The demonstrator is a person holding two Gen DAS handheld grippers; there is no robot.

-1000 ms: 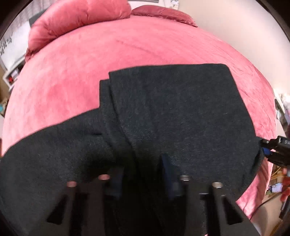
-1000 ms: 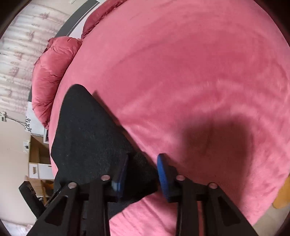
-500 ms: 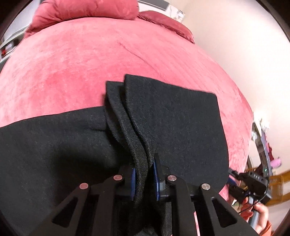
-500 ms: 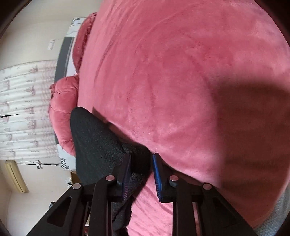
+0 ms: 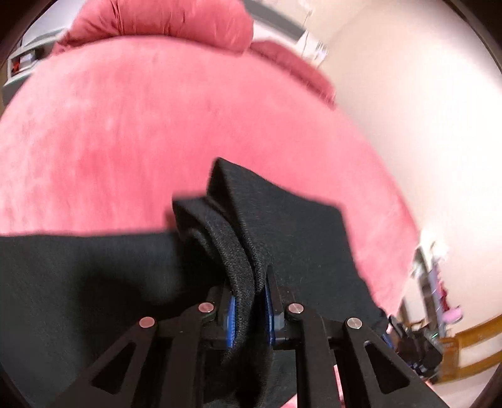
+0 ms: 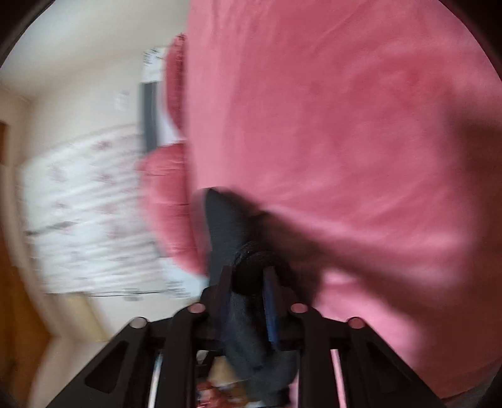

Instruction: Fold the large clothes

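Note:
A large black knit garment [image 5: 291, 238] lies partly folded on a pink bed [image 5: 141, 131]. My left gripper [image 5: 249, 301] is shut on a bunched fold of the garment and holds it raised off the bed. My right gripper [image 6: 248, 292] is shut on another edge of the same garment [image 6: 226, 226], lifted above the pink bed [image 6: 345, 125]. The right gripper also shows at the lower right of the left wrist view [image 5: 404, 339]. The right wrist view is blurred by motion.
Pink pillows [image 5: 163, 18] lie at the head of the bed. A cream wall [image 5: 408, 94] stands to the right, with wooden furniture [image 5: 470, 342] and clutter beside the bed. A floral curtain [image 6: 91, 213] hangs at the left of the right wrist view.
Both grippers closed on the garment's edges and lifted them off the bed. The views tilted up and the far folded edge drew closer.

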